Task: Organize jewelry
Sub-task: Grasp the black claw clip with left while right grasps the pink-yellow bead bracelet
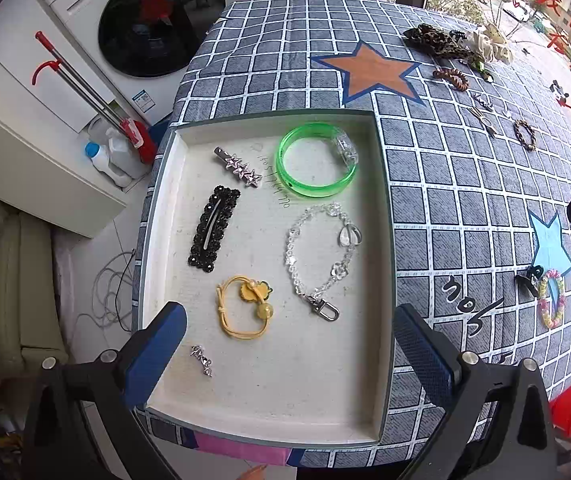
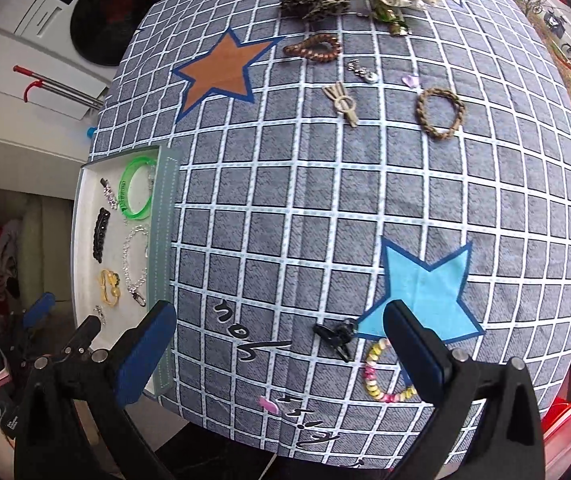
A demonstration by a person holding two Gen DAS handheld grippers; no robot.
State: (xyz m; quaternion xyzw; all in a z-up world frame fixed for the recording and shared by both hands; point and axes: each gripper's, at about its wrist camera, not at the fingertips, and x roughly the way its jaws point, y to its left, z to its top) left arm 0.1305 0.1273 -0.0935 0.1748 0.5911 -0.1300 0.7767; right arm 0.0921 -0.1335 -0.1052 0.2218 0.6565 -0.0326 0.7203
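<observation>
The pastel bead bracelet (image 2: 381, 372) lies flat on the checked cloth of the bench (image 2: 325, 208), at the near right, just under the right claw (image 2: 281, 356) and touching the inner side of its right-hand finger, which hides part of the loop. Judging by that, it is the likeliest next pick: the right claw stands wide with nothing between its pads and would need to shift a little rightward to straddle the ring. A small black clip (image 2: 335, 336) lies just beside the bracelet on its left, close enough to get caught in the same grasp, its long axis slanting from far left to near right. The near edge of the bench runs close below, so there is little room that way; the far side is open cloth. The tray (image 1: 381, 240) sits well to the left, already holding a green bangle (image 1: 315, 168) and other pieces. The left claw (image 1: 289, 356) hovers wide and empty over it.
</observation>
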